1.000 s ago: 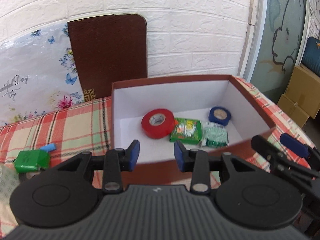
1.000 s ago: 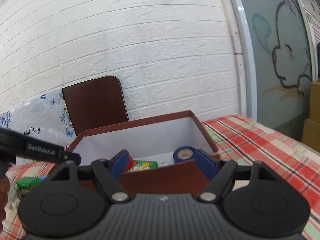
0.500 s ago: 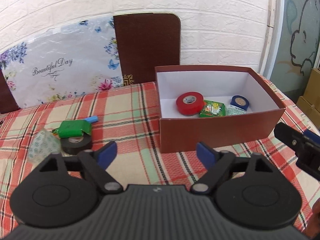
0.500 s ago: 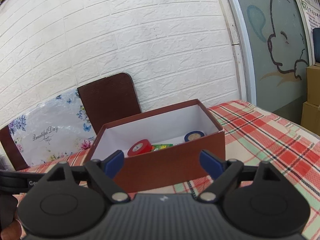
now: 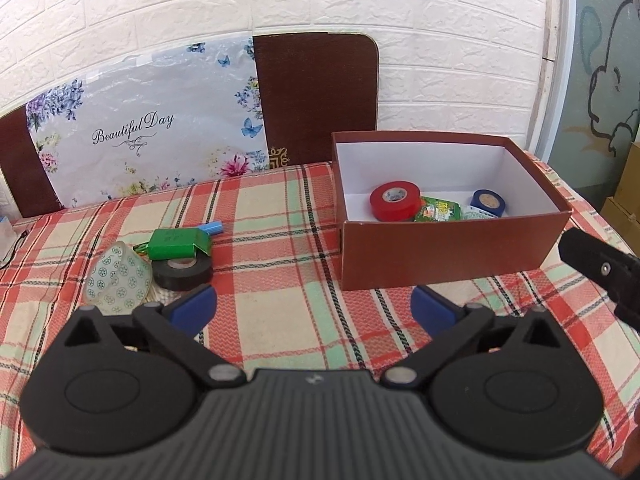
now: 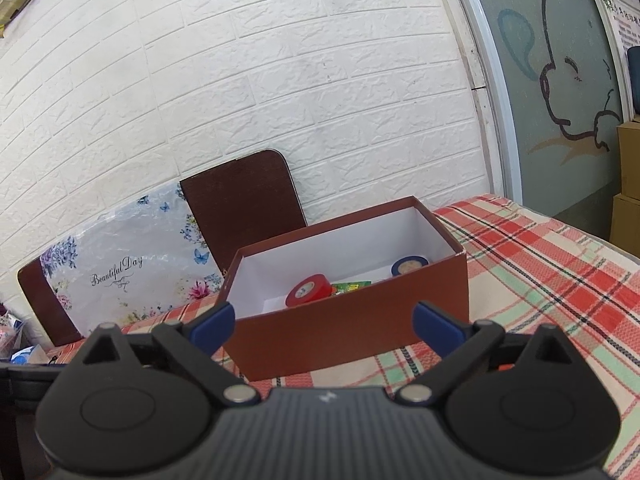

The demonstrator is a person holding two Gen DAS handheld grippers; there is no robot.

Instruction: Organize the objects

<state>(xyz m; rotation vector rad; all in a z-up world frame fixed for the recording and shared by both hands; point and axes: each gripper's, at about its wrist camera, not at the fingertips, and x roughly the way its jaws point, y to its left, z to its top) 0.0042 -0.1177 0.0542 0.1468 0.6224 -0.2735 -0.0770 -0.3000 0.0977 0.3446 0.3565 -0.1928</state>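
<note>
1. Far left on the plaid tablecloth (image 5: pixel 280 248): patterned clear tape roll (image 5: pixel 118 278), black tape roll (image 5: pixel 183 273), and a green packet (image 5: pixel 176 242) leaning on the black roll, with a blue marker (image 5: pixel 212 227) just behind. All are outside the box, so I'd read them as the unsorted pile.
2. Left gripper (image 5: pixel 313 308): jaws opening, nothing between them, only bare cloth. It's aimed between pile and box, probably free for the next pick.
3. Brown box (image 5: pixel 440 256), lid off, right of centre: red tape roll (image 5: pixel 394 200), green snack packet (image 5: pixel 438 210), a pale packet beside it and blue tape roll (image 5: pixel 488 202) lie loose on its floor. Sorted goods, I'd say.
4. Right gripper (image 6: pixel 323 322): jaws opening too, empty, in front of the box's near wall without touching it.
</note>
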